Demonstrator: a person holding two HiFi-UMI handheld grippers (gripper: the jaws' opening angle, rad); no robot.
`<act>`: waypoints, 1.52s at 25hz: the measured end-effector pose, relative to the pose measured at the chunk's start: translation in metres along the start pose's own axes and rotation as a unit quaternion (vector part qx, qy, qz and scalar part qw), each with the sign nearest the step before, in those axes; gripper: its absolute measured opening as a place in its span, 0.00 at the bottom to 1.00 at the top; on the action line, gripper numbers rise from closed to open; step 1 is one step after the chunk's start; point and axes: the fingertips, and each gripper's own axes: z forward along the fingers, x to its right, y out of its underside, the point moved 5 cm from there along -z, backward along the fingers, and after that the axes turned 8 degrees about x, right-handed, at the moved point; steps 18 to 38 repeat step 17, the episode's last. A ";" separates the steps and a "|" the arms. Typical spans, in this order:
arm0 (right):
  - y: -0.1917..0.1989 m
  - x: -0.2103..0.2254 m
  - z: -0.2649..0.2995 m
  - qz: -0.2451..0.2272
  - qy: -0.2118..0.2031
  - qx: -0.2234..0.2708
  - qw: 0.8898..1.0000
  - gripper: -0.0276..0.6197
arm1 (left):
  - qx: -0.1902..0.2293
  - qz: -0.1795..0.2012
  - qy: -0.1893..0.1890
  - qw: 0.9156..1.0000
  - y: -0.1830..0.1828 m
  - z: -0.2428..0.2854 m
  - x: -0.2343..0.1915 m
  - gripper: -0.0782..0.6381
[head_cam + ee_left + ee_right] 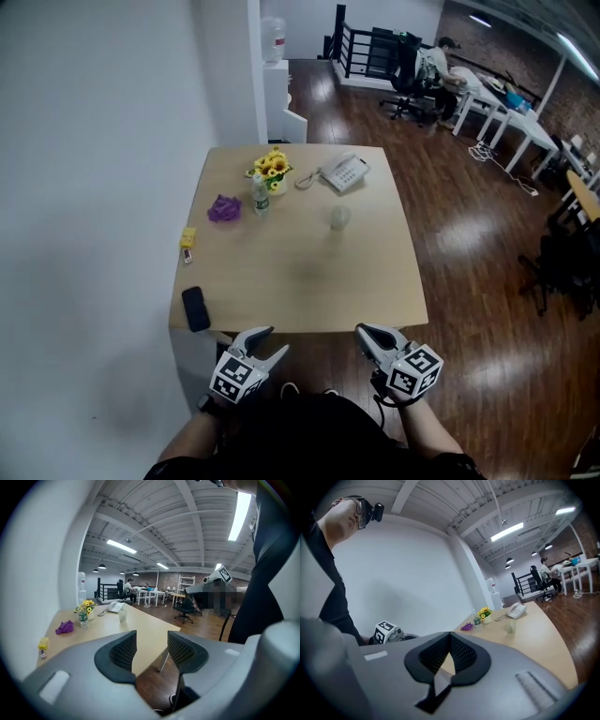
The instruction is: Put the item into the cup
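A clear cup (pixel 339 217) stands on the far half of the wooden table (pixel 309 281); it also shows in the left gripper view (pixel 123 615) and the right gripper view (pixel 510 626). A crumpled purple item (pixel 223 208) lies at the far left, and a small yellow item (pixel 188 237) sits near the left edge. My left gripper (pixel 274 340) hangs open and empty just off the table's near edge. My right gripper (pixel 364 333) is beside it, shut with nothing between its jaws. Both are well short of the cup.
A pot of yellow flowers (pixel 273 170) and a small bottle (pixel 261 199) stand at the back, with a white telephone (pixel 343 173) to their right. A black phone (pixel 195 308) lies at the near left corner. Wooden floor, office desks and a seated person (pixel 441 66) lie beyond.
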 end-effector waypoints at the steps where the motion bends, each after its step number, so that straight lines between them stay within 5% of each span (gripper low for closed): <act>1: 0.000 -0.001 -0.002 -0.002 -0.003 0.001 1.000 0.05 | -0.001 0.002 -0.001 1.000 0.000 0.001 0.003 0.39; 13: 0.000 -0.013 -0.014 -0.018 -0.046 -0.008 0.999 0.05 | 0.007 0.006 -0.020 1.000 -0.008 0.001 0.023 0.39; 38: -0.002 -0.016 -0.017 -0.023 -0.049 -0.009 0.999 0.05 | 0.007 0.008 -0.021 1.000 -0.011 0.000 0.027 0.39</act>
